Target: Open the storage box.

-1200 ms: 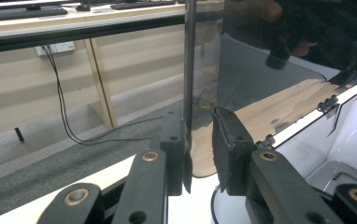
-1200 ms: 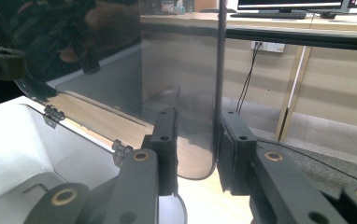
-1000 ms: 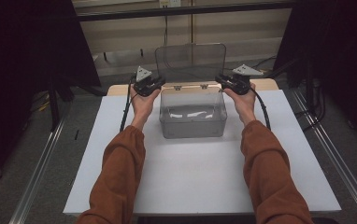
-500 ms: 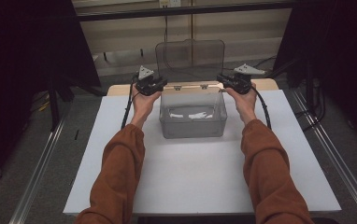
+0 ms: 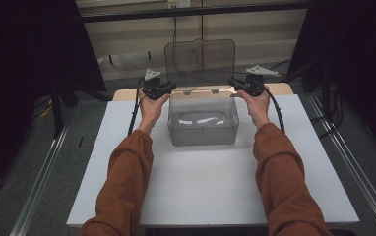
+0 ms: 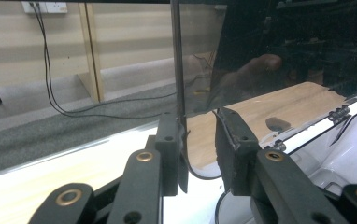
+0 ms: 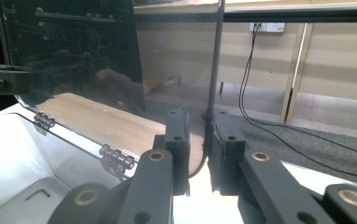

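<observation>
White tbl top (image 5: 210,196), black cable (image 6: 55,88) by wall.

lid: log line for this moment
lid: upright, open | box: on table | left gripper: shut on lid edge | right gripper: shut on lid edge

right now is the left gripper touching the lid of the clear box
Touching: in the left gripper view the lid's side edge sits between the left gripper's jaws, one pad flat against it.
</observation>
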{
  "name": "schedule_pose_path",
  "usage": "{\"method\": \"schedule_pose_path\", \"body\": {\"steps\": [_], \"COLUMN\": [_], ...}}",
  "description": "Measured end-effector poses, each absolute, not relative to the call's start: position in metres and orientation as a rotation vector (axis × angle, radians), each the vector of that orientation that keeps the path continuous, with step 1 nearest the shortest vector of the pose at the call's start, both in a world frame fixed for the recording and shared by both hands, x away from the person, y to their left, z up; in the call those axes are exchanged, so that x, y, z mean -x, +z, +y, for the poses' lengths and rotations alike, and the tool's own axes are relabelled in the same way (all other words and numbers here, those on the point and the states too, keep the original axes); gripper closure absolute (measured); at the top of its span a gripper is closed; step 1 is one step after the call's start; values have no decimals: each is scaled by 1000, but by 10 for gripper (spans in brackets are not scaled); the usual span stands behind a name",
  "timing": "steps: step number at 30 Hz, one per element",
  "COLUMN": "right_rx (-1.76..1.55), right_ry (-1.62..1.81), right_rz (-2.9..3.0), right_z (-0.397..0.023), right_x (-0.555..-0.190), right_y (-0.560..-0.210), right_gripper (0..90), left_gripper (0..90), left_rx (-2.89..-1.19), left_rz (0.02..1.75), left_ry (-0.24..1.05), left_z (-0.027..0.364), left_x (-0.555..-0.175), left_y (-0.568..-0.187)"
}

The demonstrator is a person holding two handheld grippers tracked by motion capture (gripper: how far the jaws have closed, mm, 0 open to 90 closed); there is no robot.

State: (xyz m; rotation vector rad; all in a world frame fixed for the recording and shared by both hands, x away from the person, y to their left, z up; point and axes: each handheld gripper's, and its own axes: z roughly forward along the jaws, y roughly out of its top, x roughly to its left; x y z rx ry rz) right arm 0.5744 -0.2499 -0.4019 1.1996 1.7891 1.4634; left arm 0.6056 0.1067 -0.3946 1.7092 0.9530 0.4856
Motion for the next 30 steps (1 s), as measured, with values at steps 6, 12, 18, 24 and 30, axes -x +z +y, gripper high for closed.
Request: {"method": "schedule_pose_path", "body": {"steps": [6,12,18,24,30], "right_rx": [-1222,-1257,-1281,-1276,-1327], "right_ry": [1447,1453,1433,1418,1419], "right_rz": [1799,1797,1801,1808,1810], "right_z": [-249,-248,-246,-245,-245], "right_x": [-577,-579,-581,-582,-585], "right_y": [-400,-400,-398,-398,-397], "right_gripper": [774,769,758,742,737], "left_gripper": [718,718,700,688,683], "left_rx": [-1734,-1739,-1747,-1756,-1769], "left_rz": [986,1000,1005,1015,1036], "left_ry": [453,444,456,437,427], "left_z": [107,107,105,104,103], "left_x": [-609,-610,-611,-613,-614], "left_y": [-391,-390,-391,-390,-388]}}
